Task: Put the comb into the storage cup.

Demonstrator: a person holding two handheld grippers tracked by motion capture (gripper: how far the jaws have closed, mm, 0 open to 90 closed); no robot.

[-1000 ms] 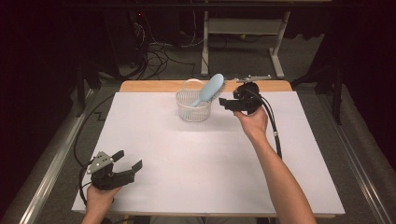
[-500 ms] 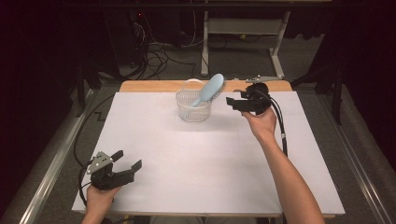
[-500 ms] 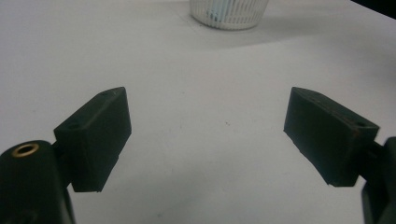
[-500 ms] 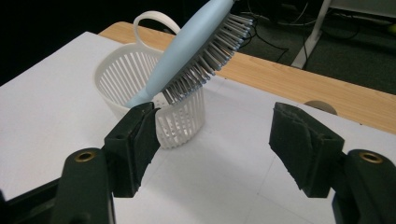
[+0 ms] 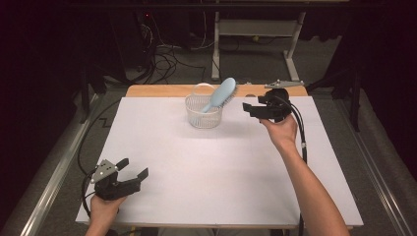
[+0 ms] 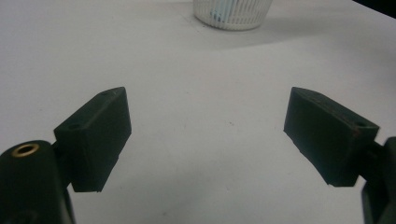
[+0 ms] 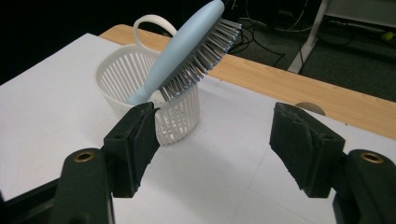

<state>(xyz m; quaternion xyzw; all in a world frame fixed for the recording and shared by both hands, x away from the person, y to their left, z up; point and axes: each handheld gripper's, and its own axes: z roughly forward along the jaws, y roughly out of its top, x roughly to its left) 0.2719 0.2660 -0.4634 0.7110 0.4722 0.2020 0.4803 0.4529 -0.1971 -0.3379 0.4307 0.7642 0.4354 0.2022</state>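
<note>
Right gripper (image 5: 251, 109) drawn back from hairbrush (image 5: 220, 94) in basket (image 5: 202, 114); jaws apart, empty

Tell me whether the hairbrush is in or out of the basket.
In: the hairbrush stands handle-down inside the white basket, head leaning over its rim.

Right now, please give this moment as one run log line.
hairbrush: handle down in basket | right gripper: open, empty, beside basket | left gripper: open, empty, near edge
</note>
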